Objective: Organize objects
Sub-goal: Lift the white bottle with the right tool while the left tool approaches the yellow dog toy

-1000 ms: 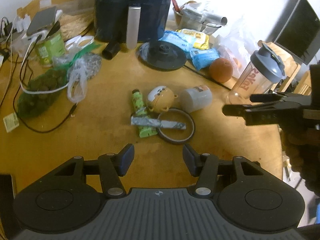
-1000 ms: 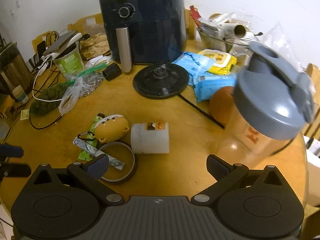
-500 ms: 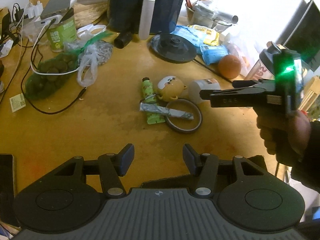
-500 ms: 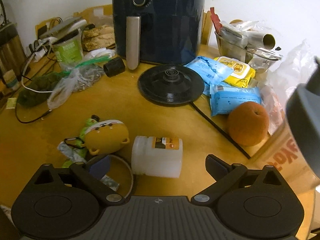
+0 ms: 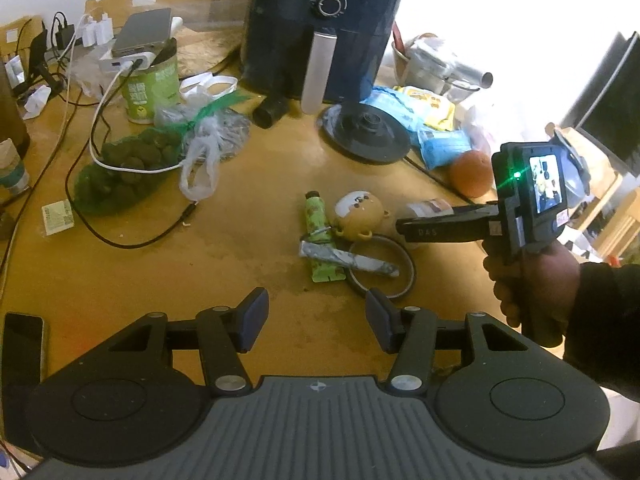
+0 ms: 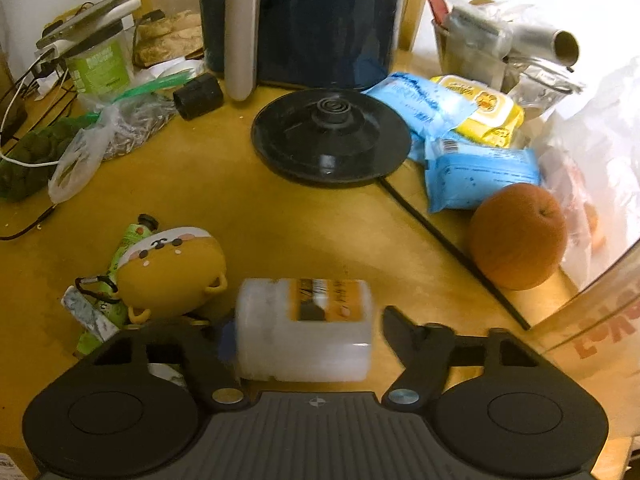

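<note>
Two hand-held grippers work over a cluttered wooden table [image 5: 120, 280]. At twelve o'clock stands a dark air fryer [image 5: 324, 28], with a black round kettle base [image 6: 332, 136] before it. An orange [image 6: 518, 236] sits at three o'clock. The right gripper [image 6: 304, 332] has just been closing around a white jar [image 6: 304, 328] lying on its side at six o'clock; its right finger is not yet touching. The left gripper [image 5: 316, 316] hangs partly open, empty, above bare table near a tape ring [image 5: 380, 264].
</note>
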`<state>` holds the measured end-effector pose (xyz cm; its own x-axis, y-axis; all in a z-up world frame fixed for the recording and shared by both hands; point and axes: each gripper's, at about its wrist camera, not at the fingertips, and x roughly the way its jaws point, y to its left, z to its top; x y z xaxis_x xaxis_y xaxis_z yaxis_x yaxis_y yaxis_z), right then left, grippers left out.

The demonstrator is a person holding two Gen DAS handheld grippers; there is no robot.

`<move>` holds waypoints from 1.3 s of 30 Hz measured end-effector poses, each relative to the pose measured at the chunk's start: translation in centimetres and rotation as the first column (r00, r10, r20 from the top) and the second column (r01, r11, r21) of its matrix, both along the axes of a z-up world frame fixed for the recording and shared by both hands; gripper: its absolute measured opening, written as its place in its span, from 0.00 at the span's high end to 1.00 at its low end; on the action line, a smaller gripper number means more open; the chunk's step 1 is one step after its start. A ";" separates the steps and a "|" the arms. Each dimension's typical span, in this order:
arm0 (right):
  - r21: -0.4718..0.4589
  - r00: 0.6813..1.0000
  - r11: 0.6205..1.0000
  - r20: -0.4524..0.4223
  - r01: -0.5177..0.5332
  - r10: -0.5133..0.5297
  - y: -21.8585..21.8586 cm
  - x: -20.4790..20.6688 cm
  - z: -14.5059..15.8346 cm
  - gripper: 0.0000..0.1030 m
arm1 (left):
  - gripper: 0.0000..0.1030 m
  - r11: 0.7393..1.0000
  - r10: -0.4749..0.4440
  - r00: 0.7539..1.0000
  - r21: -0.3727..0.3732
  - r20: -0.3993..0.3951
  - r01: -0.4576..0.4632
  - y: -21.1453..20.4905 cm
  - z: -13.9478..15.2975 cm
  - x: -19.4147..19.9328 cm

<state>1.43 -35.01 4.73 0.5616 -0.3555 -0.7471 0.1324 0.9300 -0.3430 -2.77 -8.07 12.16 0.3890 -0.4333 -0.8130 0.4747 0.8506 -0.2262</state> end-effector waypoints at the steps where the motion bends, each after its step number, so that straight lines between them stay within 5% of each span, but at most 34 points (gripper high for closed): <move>1: -0.003 1.000 1.000 -0.002 0.005 -0.005 0.0 0.0 0.0 0.38 | 0.49 1.000 0.001 1.000 0.000 0.000 -0.001 0.0 0.0 0.0; 14: 0.069 1.000 0.998 0.015 -0.009 0.008 -1.0 -1.7 1.7 0.38 | 0.49 0.998 -0.052 0.999 0.019 -0.007 0.052 -0.4 -0.4 -0.4; 39: 0.228 0.994 0.973 0.110 -0.021 -0.004 -2.1 -13.9 8.7 0.38 | 0.49 0.974 -0.226 0.974 0.043 0.034 0.225 -3.4 -0.9 1.3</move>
